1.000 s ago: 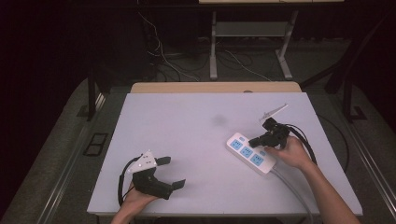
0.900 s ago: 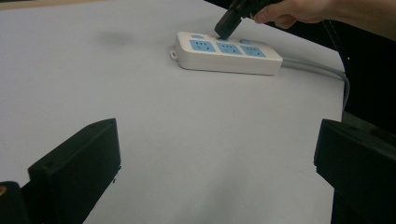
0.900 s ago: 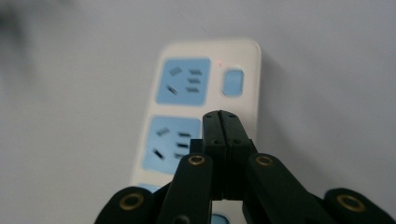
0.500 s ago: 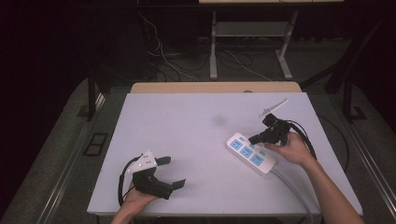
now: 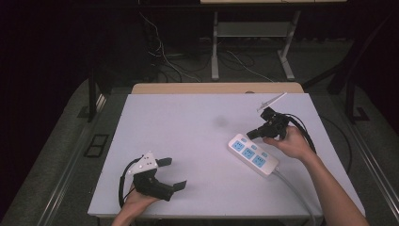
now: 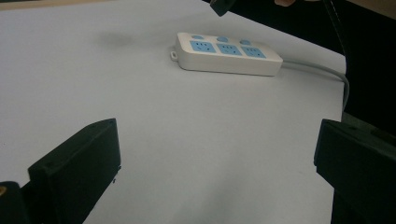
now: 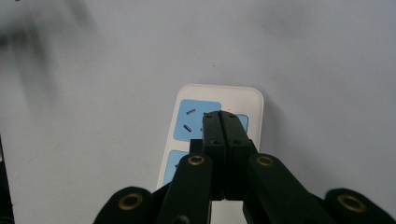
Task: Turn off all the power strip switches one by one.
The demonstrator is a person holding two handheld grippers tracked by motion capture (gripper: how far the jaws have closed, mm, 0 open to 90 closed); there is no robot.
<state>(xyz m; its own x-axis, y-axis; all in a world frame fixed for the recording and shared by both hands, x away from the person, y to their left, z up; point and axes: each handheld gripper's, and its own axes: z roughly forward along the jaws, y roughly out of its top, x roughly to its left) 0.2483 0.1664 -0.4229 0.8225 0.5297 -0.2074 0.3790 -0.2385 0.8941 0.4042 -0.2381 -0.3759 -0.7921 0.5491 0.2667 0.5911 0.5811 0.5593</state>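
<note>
A white power strip with three blue sockets lies on the right half of the white table, its grey cord running off toward the front edge. My right gripper hovers just above the strip's far end, jaws pressed together with nothing between them; in the right gripper view the shut tips cover part of the end socket of the strip. My left gripper rests near the front left of the table, wide open and empty. The left gripper view shows the strip far ahead.
Black cables trail from both grippers. A wooden strip runs along the table's far edge, with a metal stand and floor cables behind it. A faint dark smudge marks the table's middle.
My right gripper has risen and shifted slightly away from the strip's middle toward its far end. The left gripper has stayed still.
</note>
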